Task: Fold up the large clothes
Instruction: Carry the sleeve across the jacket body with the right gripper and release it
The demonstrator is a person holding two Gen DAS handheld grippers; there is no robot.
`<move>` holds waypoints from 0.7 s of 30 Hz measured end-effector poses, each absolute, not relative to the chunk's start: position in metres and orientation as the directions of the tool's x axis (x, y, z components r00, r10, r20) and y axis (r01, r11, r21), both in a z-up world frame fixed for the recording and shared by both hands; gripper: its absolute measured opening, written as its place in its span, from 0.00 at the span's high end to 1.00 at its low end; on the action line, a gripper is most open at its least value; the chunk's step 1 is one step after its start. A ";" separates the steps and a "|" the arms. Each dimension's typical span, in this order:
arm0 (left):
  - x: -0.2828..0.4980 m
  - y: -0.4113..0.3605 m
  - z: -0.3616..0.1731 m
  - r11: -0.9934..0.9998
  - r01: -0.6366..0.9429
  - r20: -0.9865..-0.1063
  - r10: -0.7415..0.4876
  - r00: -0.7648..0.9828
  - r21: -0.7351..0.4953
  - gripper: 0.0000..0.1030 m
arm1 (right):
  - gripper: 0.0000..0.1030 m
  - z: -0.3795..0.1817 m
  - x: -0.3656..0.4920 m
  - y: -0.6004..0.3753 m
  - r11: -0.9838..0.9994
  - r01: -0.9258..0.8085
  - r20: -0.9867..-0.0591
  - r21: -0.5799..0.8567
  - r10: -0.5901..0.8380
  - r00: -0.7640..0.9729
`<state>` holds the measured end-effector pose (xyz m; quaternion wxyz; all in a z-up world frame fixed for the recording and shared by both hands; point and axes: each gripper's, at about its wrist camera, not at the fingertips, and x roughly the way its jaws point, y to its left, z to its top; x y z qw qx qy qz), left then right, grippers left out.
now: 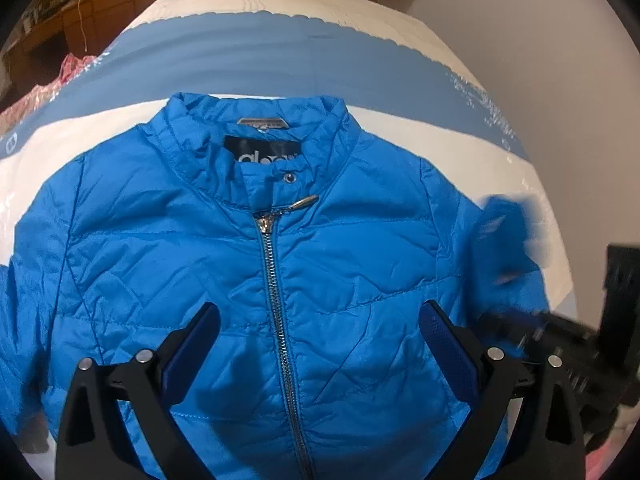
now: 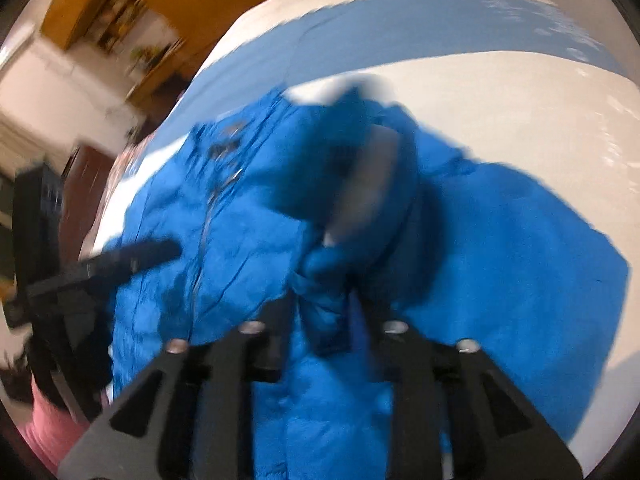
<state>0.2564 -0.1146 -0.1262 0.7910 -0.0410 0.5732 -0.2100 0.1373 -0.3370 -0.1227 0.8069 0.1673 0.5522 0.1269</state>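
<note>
My left gripper [image 1: 320, 336] hovers spread over the blue jacket [image 1: 248, 264]; my right gripper [image 2: 324, 308], at 3 o'clock, pinches its sleeve [image 2: 320, 280].

The left gripper [image 1: 320, 316] has matte black angular arms with triangular cut-outs, round silver screw heads at the joints, and dark blue textured pads [image 1: 448, 344] on its fingers. The right gripper [image 2: 322, 308] has the same black frame and silver screws (blurred here), with pink sleeve [image 2: 52, 432] beside it.
</note>
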 end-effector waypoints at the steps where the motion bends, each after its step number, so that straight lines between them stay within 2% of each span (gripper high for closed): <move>1: 0.256 -0.111 -0.125 0.902 0.281 -0.882 -0.399 0.252 -0.328 0.04 | 0.68 -0.121 0.133 -0.333 0.906 -0.054 -0.843 0.420 0.411 0.346; 5: 0.253 -0.111 -0.128 0.879 0.280 -0.863 -0.451 0.226 -0.386 0.04 | 0.67 -0.110 0.115 -0.335 0.898 -0.076 -0.826 0.434 0.430 0.365; 13: 0.249 -0.170 -0.152 0.838 0.320 -0.865 -0.493 0.094 -0.443 0.04 | 0.66 -0.086 0.070 -0.408 0.895 0.155 -0.826 0.417 0.303 0.476; 15: 0.251 -0.191 -0.163 0.836 0.317 -0.871 -0.488 0.054 -0.449 0.07 | 0.66 -0.082 0.061 -0.423 0.904 0.194 -0.841 0.380 0.250 0.479; 18: 0.252 -0.217 -0.175 0.839 0.321 -0.883 -0.469 0.019 -0.439 0.16 | 0.66 -0.083 0.052 -0.436 0.918 0.250 -0.867 0.307 0.162 0.471; 19: 0.252 -0.224 -0.177 0.846 0.327 -0.891 -0.453 0.025 -0.421 0.22 | 0.66 -0.085 0.050 -0.439 0.920 0.269 -0.876 0.285 0.136 0.464; 21: 0.250 -0.233 -0.176 0.850 0.337 -0.896 -0.443 0.040 -0.405 0.45 | 0.66 -0.090 0.048 -0.443 0.924 0.303 -0.893 0.231 0.078 0.442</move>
